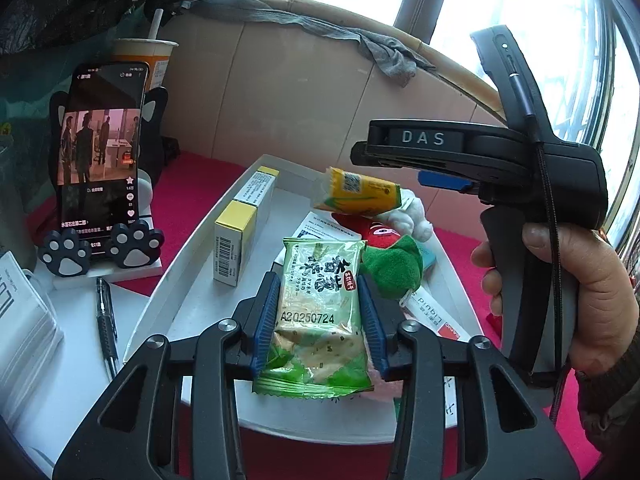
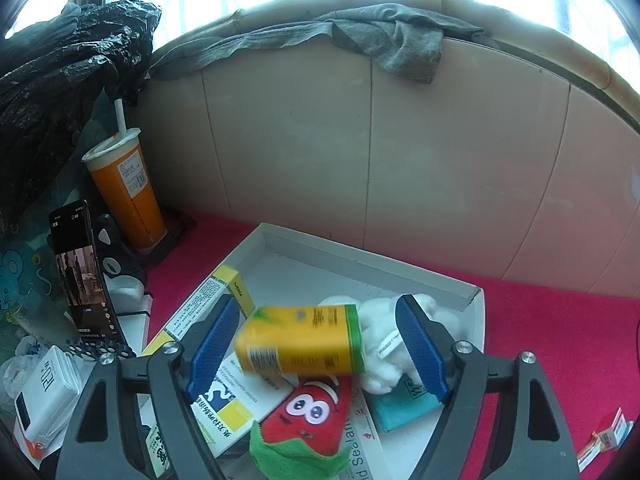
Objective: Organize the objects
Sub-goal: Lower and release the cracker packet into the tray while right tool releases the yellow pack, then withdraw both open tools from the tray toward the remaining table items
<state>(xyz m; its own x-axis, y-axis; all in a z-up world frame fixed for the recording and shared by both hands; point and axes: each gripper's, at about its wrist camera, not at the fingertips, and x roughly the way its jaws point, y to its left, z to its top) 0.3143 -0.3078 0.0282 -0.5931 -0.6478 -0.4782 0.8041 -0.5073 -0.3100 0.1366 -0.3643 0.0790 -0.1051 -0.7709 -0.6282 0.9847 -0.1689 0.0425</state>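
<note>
A beige padded panel [image 2: 360, 152] with a grey cloth [image 2: 384, 40] draped over its top backs a red surface [image 2: 560, 320] under bright windows. On the red surface lies a white tray [image 2: 360, 248], its rim close to the panel. At the left stand an orange drink cup [image 2: 124, 196] with a straw and a phone [image 1: 100, 148] on a paw-shaped stand. In the tray, a yellow-and-white box [image 1: 236, 244] stands at the left and a red plush toy [image 2: 308, 412] lies near the middle. The left gripper [image 1: 318, 312] has its blue pads set either side of a green cracker packet [image 1: 320, 312] at the tray's near end, the pads apart from the wrapper's sides. The right gripper [image 2: 316, 344], spread wide, has a yellow snack packet [image 2: 300, 340] between its pads, blurred and untouched by them.
</note>
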